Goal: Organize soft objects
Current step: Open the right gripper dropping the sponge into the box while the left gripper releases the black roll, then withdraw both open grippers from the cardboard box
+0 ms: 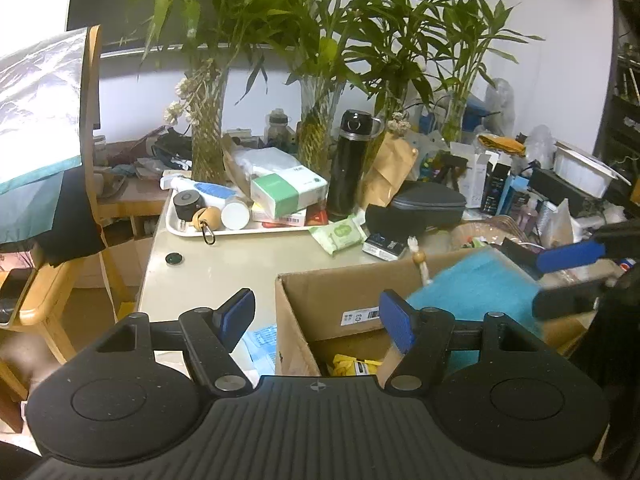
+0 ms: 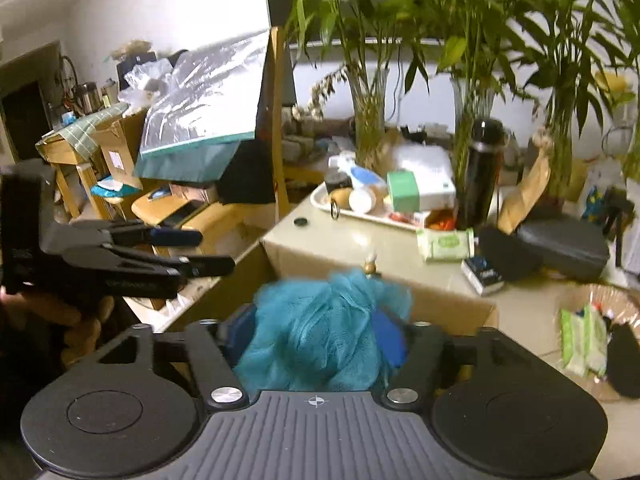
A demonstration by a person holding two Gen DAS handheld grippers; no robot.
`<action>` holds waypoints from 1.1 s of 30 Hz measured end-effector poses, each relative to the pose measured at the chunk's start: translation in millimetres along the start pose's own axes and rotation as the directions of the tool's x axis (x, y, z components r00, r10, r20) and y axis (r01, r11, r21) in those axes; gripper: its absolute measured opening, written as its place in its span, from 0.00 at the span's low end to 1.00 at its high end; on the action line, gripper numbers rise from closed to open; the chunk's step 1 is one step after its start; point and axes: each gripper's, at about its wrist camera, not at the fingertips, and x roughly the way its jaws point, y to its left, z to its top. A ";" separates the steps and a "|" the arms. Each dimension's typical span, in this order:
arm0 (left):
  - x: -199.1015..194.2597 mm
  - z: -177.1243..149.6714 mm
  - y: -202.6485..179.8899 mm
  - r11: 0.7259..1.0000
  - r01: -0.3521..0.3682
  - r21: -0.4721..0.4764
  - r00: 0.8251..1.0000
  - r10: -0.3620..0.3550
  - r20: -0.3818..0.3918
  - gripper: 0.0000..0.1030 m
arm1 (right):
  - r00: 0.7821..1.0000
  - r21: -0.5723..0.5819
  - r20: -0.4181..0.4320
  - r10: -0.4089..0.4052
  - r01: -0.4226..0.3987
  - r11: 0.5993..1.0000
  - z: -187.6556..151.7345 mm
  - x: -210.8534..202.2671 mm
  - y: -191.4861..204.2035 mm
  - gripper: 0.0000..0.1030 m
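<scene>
A teal mesh bath pouf (image 2: 320,328) lies between the spread jaws of my right gripper (image 2: 314,332), blurred, over an open cardboard box (image 2: 440,300). The blue pads (image 2: 386,336) do not visibly squeeze it. In the left wrist view the pouf (image 1: 476,288) is a teal smear just past the right gripper (image 1: 539,284), above the box (image 1: 320,296). My left gripper (image 1: 316,316) stands open and empty over the box's near left corner. It also shows at the left of the right wrist view, as the left gripper (image 2: 212,250) held by a hand. A yellow item (image 1: 348,364) lies inside the box.
Behind the box, the beige table holds a white tray (image 1: 192,232) of toiletries, a black flask (image 1: 350,160), a green wipes pack (image 1: 340,234), a black case (image 1: 428,200) and vases of bamboo. A wooden chair (image 1: 52,300) stands left. A woven basket (image 2: 592,300) sits right.
</scene>
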 end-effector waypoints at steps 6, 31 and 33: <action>-1.3 -1.5 2.9 1.000 -0.025 0.000 1.000 0.025 0.006 0.66 | 1.000 0.034 0.000 -0.007 0.007 0.999 -6.9 0.3 -5.5 1.00; 7.3 -0.1 0.1 0.999 -0.055 0.001 0.998 0.055 -0.005 0.66 | 0.983 0.172 0.033 -0.179 0.170 0.970 -28.0 6.9 -60.5 1.00; 8.8 0.8 -0.3 0.999 -0.053 -0.003 0.999 0.053 -0.011 0.66 | 0.983 0.167 0.038 -0.181 0.173 0.971 -28.7 7.3 -62.5 1.00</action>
